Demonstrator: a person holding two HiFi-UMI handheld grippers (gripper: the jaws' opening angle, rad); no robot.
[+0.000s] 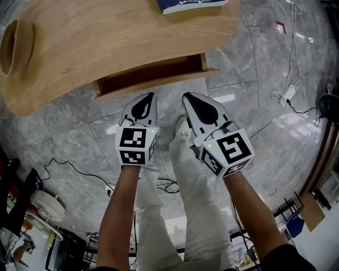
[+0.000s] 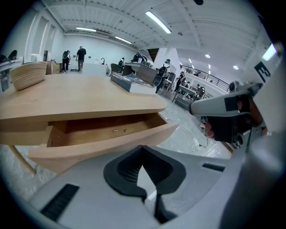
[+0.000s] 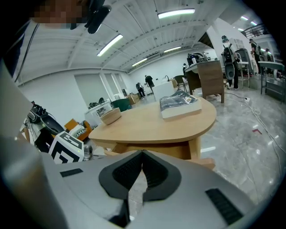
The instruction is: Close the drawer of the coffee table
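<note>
Hovering side by side, the white left gripper (image 1: 151, 98) and white right gripper (image 1: 187, 98) each have jaws pressed together on nothing. Just beyond their tips, the shallow light-wood drawer (image 1: 153, 78) stands pulled out from under the rounded wooden coffee table (image 1: 106, 37). This looks like the approach; next, both tips likely press squarely against the drawer front and push it in.

One wooden surface (image 1: 106, 37) is standing at twelve o'clock. It is carrying one book (image 1: 188, 5) at twelve and one wooden bowl (image 1: 16, 45) at ten. One drawer (image 1: 153, 74) is hanging open beneath it. Two claws are showing, the left claw (image 1: 150, 96) and the right claw (image 1: 186, 97). Each is bearing one marker cube, the left cube (image 1: 136, 144) and the right cube (image 1: 228, 152).
</note>
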